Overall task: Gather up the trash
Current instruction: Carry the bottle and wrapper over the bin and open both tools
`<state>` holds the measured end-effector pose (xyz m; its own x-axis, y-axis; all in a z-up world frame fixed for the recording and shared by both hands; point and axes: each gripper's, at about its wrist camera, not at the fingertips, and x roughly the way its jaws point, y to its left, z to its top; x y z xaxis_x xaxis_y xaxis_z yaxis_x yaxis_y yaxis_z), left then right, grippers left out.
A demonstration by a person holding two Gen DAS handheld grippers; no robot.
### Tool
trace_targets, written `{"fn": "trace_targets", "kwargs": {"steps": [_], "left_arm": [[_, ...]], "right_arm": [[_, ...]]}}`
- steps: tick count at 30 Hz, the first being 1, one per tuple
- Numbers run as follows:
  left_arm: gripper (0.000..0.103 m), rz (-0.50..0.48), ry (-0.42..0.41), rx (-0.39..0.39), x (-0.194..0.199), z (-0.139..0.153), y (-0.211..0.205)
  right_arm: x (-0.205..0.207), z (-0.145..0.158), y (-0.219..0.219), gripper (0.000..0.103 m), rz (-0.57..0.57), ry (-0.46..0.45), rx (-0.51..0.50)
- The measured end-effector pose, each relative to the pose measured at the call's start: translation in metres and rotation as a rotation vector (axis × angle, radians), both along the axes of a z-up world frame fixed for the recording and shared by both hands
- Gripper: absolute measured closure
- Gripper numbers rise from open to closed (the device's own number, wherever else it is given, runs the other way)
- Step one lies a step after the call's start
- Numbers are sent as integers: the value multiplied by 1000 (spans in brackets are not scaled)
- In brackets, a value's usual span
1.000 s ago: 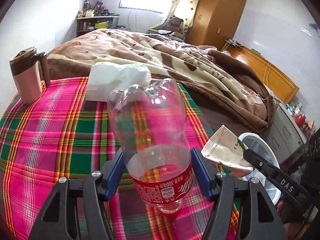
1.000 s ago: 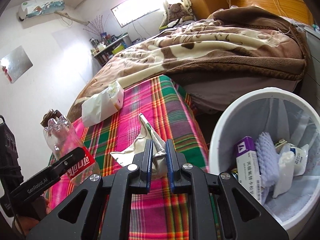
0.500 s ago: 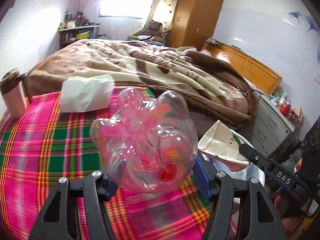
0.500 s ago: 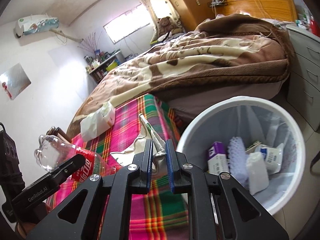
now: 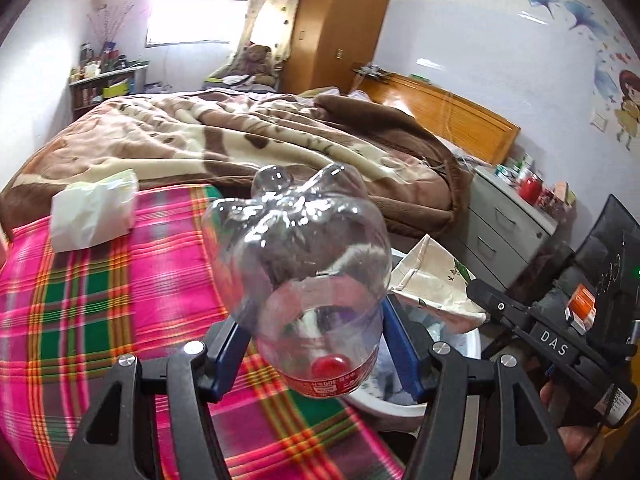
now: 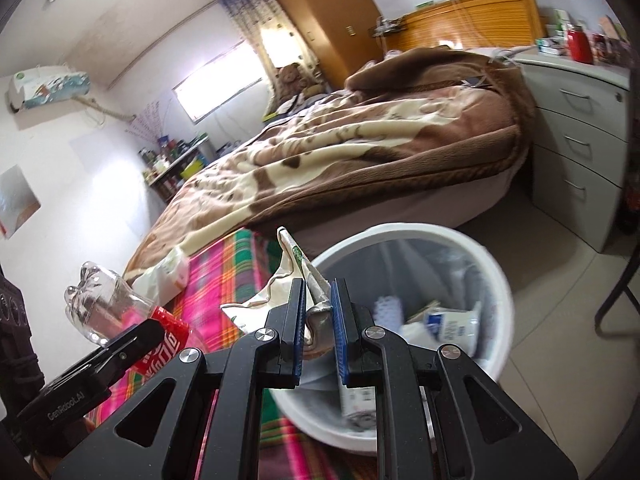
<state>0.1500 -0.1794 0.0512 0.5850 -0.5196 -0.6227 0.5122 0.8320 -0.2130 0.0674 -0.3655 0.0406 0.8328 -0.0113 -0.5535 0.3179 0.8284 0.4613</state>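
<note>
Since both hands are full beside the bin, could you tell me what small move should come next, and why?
Probably open the right gripper and let the crumpled wrapper fall. Its fingers are shut on the wrapper and sit above the near rim of the white bin, which already holds trash. The left gripper holds the empty bottle over the plaid cloth, so it seems to come second.
</note>
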Motion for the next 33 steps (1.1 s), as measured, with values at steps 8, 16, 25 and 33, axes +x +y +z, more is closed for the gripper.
{"fn": "trace_targets", "kwargs": {"steps": [8, 16, 25, 33], "left_arm": [[37, -64, 11, 22, -2, -4, -41], [37, -111, 27, 50, -2, -14, -74], [37, -136, 76, 80, 0, -30, -98], [26, -117, 59, 67, 0, -30, -96]], "right_arm": [[-7, -9, -24, 90, -67, 29, -7], [-10, -17, -37, 90, -102, 70, -29], [-2, -33, -50, 89, -82, 137, -17], [0, -35, -46, 58, -61, 162, -59]]}}
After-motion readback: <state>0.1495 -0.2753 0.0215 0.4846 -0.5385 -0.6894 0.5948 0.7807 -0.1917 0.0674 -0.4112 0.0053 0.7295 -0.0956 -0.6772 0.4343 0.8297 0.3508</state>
